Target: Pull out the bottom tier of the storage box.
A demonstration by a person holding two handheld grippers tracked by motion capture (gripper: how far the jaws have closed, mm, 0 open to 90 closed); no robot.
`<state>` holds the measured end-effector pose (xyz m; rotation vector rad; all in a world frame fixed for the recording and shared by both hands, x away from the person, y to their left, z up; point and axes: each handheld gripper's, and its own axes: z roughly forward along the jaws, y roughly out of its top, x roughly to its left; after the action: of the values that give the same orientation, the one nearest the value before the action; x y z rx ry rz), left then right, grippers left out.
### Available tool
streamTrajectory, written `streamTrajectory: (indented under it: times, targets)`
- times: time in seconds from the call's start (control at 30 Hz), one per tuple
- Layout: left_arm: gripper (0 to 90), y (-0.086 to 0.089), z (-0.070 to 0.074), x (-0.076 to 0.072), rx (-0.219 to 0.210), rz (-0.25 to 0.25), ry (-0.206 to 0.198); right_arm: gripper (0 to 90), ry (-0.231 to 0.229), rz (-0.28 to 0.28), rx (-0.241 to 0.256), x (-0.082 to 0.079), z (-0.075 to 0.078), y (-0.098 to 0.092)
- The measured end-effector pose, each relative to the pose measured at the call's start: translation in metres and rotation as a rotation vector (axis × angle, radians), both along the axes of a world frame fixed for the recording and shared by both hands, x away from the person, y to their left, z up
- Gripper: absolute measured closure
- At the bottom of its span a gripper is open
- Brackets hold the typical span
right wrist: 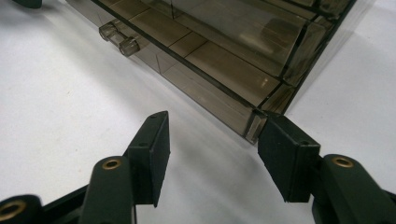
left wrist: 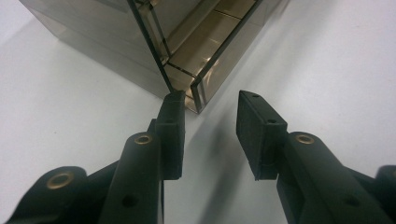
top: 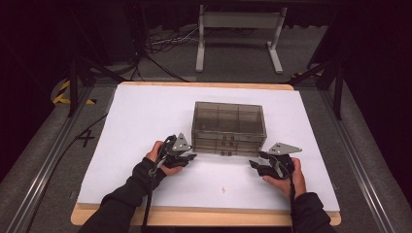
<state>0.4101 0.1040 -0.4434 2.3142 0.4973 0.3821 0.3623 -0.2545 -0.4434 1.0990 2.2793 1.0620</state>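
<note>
Clearly the step in hand is squaring up to the drawer box (top: 228,127), a smoky clear cabinet standing on the white table (top: 145,121) just ahead of both sets of jaws. Left gripper (left wrist: 210,123) is released, its jaws straddling the box's near corner, one pad about touching the edge. Right gripper (right wrist: 219,149) is likewise spread and empty, the opposite front corner against its far jaw. Small knobs (right wrist: 120,39) sit beyond; next, I judge, one gripper must brace while the other pinches a knob
</note>
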Motion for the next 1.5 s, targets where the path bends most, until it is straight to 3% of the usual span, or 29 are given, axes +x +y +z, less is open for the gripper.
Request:
streamTrajectory:
  times: [0.13,0.23,0.4,0.57,0.7,1.23,1.5]
  targets:
    - [74.0,0.0,0.0,0.001,0.012,0.001,-0.01,57.3,-0.006,-0.017,-0.011,-0.001,0.001,-0.001]
    - [79.2,0.002,-0.001,0.002,0.0,0.0,0.008,67.5,-0.011,-0.015,-0.039,-0.003,0.003,-0.003]
    - [80.9,0.002,-0.002,0.001,0.025,-0.012,0.001,79.1,-0.013,-0.026,-0.05,-0.003,0.004,-0.006]
    - [83.7,0.003,-0.002,0.001,0.021,-0.016,0.011,79.8,-0.011,-0.011,-0.048,-0.004,0.004,-0.008]
    - [84.2,0.004,-0.001,-0.001,0.043,-0.039,0.003,80.3,-0.015,0.013,-0.05,-0.006,0.005,-0.009]
    - [85.6,0.007,0.0,-0.013,0.048,-0.106,0.043,80.4,0.002,0.056,-0.071,-0.015,0.007,-0.012]
    - [85.8,0.007,0.0,-0.017,0.068,-0.127,0.039,80.5,0.012,0.068,-0.077,-0.019,0.007,-0.013]
